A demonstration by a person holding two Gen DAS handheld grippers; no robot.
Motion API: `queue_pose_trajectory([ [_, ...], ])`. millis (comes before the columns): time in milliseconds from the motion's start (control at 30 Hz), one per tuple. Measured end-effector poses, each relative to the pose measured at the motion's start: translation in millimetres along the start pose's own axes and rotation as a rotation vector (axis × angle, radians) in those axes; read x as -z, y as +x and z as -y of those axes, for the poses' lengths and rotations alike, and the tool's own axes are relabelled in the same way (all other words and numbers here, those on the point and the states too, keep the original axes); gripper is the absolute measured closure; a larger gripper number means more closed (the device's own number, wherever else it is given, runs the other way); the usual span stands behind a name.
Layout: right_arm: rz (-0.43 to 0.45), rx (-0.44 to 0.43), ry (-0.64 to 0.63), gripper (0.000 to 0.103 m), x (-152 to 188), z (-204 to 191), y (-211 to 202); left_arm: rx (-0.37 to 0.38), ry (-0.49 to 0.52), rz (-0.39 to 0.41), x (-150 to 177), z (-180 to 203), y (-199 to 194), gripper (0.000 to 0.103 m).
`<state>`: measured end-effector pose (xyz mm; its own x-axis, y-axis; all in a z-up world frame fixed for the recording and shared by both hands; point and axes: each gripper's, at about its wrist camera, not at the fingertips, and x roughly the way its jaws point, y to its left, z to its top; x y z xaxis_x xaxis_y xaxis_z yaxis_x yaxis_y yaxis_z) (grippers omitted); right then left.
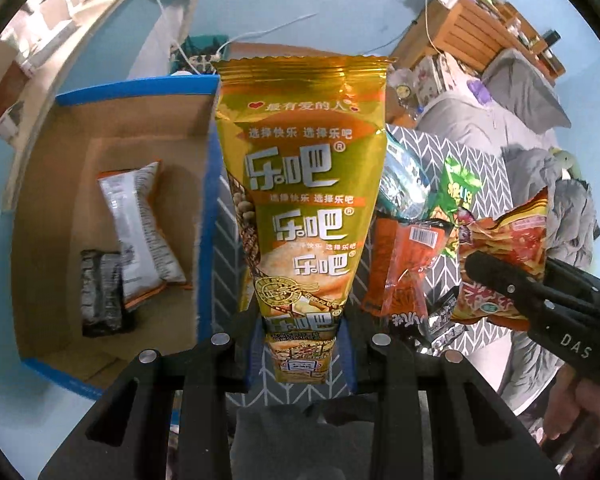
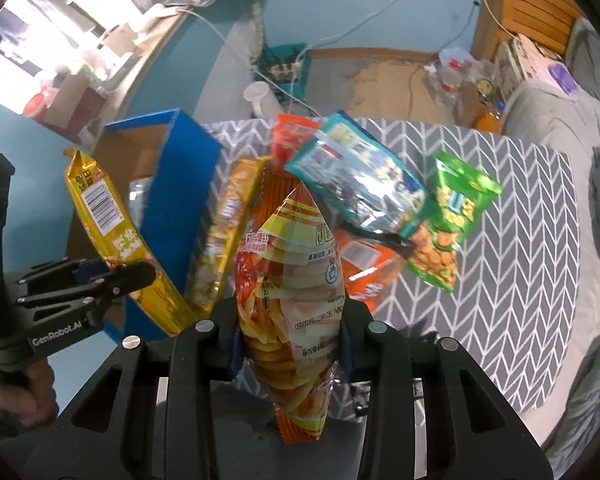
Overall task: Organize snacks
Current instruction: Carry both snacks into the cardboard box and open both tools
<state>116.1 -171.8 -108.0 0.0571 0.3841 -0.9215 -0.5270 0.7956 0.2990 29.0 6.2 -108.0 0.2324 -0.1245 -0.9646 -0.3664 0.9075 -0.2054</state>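
Observation:
My left gripper is shut on a tall gold snack bag and holds it upright beside the blue-edged cardboard box. The box holds a white-and-orange packet and a dark packet. My right gripper is shut on an orange-red chip bag, held above the table. In the left wrist view the right gripper shows at the right with that chip bag. In the right wrist view the left gripper shows at the left, gripping the gold bag.
Loose snacks lie on the grey chevron cloth: a green peanut bag, a silver-blue bag, an orange pack and a gold pack against the box. A bed and cables are behind.

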Motion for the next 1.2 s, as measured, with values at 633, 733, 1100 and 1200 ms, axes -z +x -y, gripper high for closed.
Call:
queue_pose_trajectory([
  [633,-0.006,-0.097,-0.129,0.068,-23.6,-81.4,13.9,-0.002,-0.119,0.087,3.9,-61.7,-59.8,0.071],
  [733,-0.010,-0.110,-0.150,0.068,-27.6,-94.6,20.0,-0.011,-0.150,0.095,4.3,-78.3,-65.9,0.071],
  [1100,-0.037,-0.150,-0.225,0.068,-46.3,-149.7,47.9,-0.065,-0.215,0.077,-0.6,-139.1,-58.7,0.071],
  [1200,-0.046,-0.155,-0.243,0.068,-51.2,-164.4,57.0,-0.080,-0.219,0.063,-3.7,-152.8,-50.8,0.071],
])
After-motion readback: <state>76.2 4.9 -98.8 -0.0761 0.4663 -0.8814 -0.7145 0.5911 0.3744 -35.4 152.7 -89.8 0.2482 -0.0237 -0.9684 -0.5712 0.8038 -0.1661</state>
